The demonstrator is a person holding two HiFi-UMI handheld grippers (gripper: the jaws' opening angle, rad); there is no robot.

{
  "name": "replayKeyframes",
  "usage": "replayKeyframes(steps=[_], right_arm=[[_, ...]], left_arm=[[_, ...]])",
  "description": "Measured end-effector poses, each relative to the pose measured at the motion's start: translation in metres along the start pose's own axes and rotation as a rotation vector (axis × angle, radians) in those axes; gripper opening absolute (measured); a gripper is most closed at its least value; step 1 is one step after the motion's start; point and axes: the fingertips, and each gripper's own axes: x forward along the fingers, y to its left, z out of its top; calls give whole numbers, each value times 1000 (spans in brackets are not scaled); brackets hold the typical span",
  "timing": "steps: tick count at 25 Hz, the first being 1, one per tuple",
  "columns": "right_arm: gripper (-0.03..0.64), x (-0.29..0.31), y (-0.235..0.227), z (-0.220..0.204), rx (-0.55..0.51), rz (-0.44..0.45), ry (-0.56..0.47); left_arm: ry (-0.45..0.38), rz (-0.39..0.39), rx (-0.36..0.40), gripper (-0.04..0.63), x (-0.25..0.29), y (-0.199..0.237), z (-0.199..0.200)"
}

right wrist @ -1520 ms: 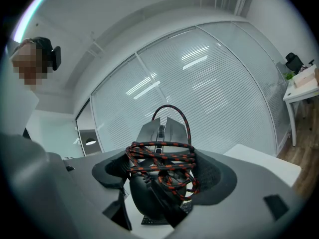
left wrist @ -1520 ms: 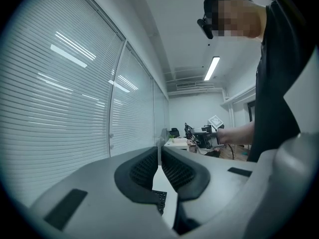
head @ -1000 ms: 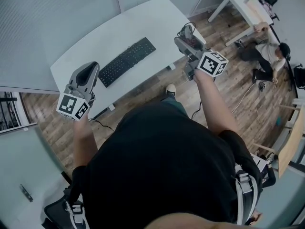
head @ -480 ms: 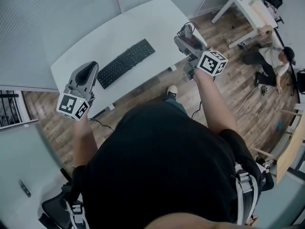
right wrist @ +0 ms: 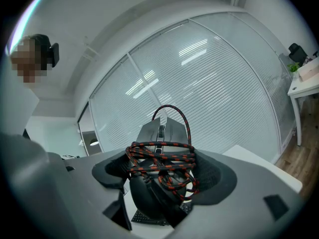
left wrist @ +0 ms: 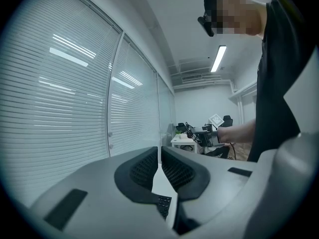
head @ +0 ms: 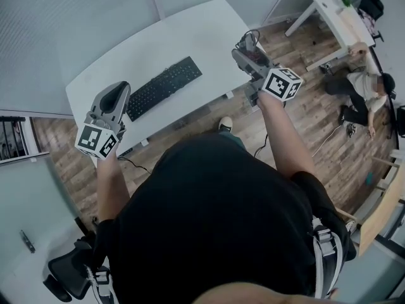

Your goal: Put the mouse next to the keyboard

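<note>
Right tongs grip the mouse, its red-and-black cable wound round it, aloft well right of the keyboard. Left tongs, near the keyboard's left end, are pressed together on nothing. Pickup looks done; setting the mouse on the bench beside the keyboard remains. No container shows.

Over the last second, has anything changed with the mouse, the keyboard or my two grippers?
Almost nothing. The right gripper holds the cable-wrapped mouse as before, near the desk's corner, and the left gripper stays shut and empty. Nothing was taken or let go. Only the head view drifted, so the keyboard sits slightly lower left.
</note>
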Motion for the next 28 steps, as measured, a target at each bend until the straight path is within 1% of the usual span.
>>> replayKeyframes(steps=[8,16,24,28], right_arm=[[399,3,-42,16,12,25,29],[399,12,-72,29,17,40,38],[399,17,-101,43,28,61,38],[399,19,-112,49,28,76,45]], left_arm=[[24,8,6,39,50,-14,7],[32,38,-4,38,78,-14,8],[38,51,3,38,110,-18,8],[32,60,-8,38,123,-20,7]])
